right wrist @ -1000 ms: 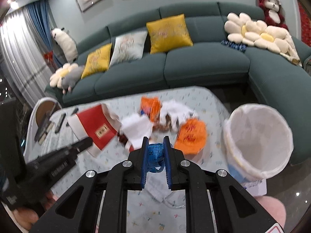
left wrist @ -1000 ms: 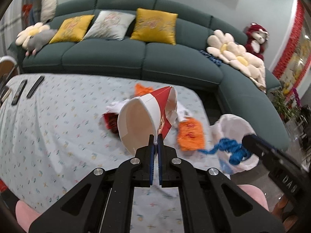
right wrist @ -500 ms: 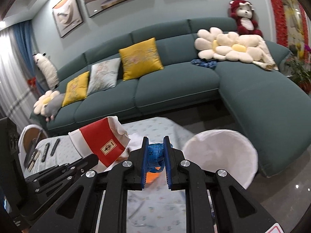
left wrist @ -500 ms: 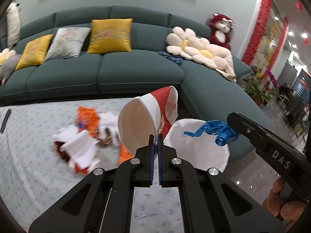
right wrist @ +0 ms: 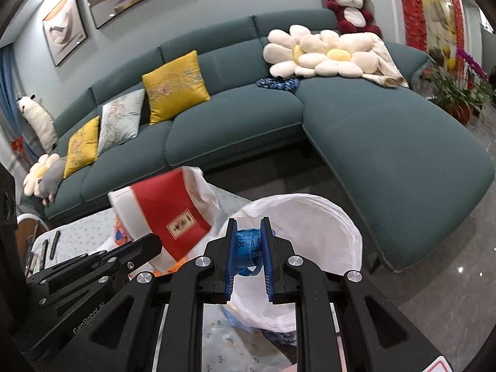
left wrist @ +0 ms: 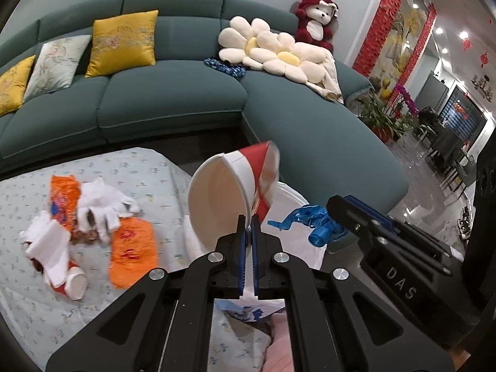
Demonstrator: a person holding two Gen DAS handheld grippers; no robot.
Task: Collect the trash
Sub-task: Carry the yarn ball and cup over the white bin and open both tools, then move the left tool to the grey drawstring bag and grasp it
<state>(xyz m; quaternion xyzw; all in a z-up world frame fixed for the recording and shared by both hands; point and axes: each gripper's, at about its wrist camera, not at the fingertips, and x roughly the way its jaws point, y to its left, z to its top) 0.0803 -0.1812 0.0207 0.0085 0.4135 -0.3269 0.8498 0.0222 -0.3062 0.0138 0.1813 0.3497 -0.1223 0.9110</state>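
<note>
The left gripper, at lower centre of its view, has its jaws pinched nearly together on the rim of a red-and-white paper bucket, tilted with its mouth toward the camera. The right gripper has its jaws narrowly clamped on a crumpled blue measuring tape, just in front of a bin lined with a white plastic bag at centre right. Remaining litter lies at the left of the left view on the floral-clothed table: orange wrappers, white tissues, a small red-and-white cup.
</note>
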